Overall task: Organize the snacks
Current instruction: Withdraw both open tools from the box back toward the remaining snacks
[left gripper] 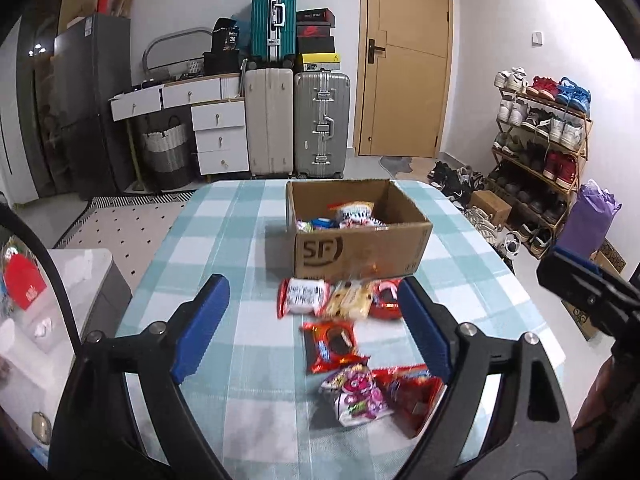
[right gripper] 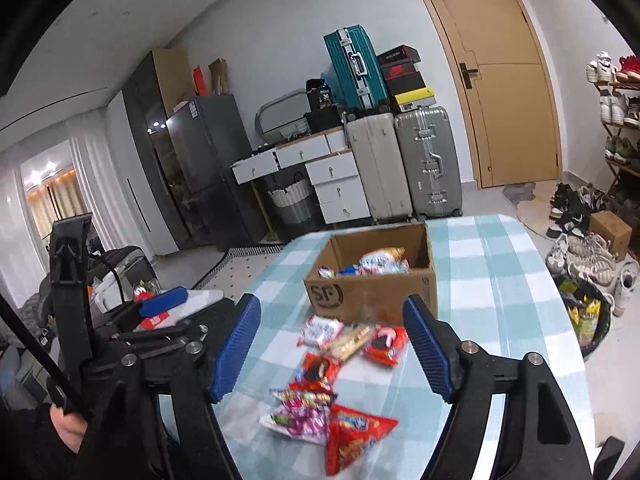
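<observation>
Snacks (left gripper: 344, 332) are lying loose on the checked tablecloth (left gripper: 224, 240), all crinkly foil and plastic packets: a red-and-white one (left gripper: 302, 297), a pale yellow one (left gripper: 352, 299) and a red one (left gripper: 385, 300) in a row right in front of the cardboard box (left gripper: 360, 248), touching or nearly touching its front wall. A bit nearer the cameras there's a red packet with a dark round cookie printed on it (left gripper: 330, 344), then a shiny pink one (left gripper: 354, 394) and a red chip-style bag (right gripper: 352, 436) overlapping each other. Everything's slightly motion-blurred, so no reading the labels.

The box is plain brown corrugated card, open top, flaps gone or folded, with several packets already inside. It sits toward the far edge of the table.

Left gripper (left gripper: 314, 328) has its blue ribbed pads spread wide with nothing between them, just hovering over the pile. Right gripper (right gripper: 332, 352) is the same, released and empty.

Plenty of bare cloth left of the pile; the table's right edge is close by, with shoes (right gripper: 580, 252) on the floor past it.
</observation>
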`<state>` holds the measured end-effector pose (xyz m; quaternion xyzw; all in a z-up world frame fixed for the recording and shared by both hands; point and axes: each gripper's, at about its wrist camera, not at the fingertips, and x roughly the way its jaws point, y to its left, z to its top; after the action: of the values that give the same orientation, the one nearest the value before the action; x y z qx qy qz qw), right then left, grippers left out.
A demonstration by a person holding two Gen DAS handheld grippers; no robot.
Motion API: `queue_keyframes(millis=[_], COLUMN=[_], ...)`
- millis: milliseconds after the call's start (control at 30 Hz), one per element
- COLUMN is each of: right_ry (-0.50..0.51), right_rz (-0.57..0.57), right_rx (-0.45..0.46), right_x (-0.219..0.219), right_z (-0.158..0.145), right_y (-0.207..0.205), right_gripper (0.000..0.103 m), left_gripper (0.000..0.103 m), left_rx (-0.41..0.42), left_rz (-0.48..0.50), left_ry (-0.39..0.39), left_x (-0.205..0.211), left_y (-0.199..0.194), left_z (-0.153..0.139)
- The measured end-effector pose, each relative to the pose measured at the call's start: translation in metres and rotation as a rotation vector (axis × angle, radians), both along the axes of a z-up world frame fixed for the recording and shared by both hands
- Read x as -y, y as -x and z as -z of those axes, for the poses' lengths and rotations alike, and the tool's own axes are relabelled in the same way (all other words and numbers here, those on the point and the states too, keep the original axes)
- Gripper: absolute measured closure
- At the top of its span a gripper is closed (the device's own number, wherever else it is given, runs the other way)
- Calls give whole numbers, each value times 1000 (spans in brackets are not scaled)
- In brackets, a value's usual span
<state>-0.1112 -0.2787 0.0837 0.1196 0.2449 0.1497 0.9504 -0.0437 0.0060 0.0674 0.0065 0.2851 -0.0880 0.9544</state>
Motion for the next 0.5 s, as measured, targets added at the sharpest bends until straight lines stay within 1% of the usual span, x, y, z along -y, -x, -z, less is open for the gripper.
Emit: queue_keyframes(millis=[100,200,333,400,500], right_ry=[4,9,10,25,63], right_rz=[1,-2,-12,-34,-70], right_rx=[-23,-51,-102,-141,-184], right_x=[0,-2,-6,-10,-17], right_z=[21,42,70,85,103], right_y=[5,6,3,-1,-6], right_gripper=[27,25,24,24,24], left_gripper=[18,17,17,17,17], left_rx=[-13,-19,-55,-66,-70], left_rz=[5,5,32,28,28], left_ry=[7,-4,8,10,6], left_x=[-5,-5,-6,-8,-8], left_y=[-1,0,-1,-2,-4], left_z=[19,39,67,82,97])
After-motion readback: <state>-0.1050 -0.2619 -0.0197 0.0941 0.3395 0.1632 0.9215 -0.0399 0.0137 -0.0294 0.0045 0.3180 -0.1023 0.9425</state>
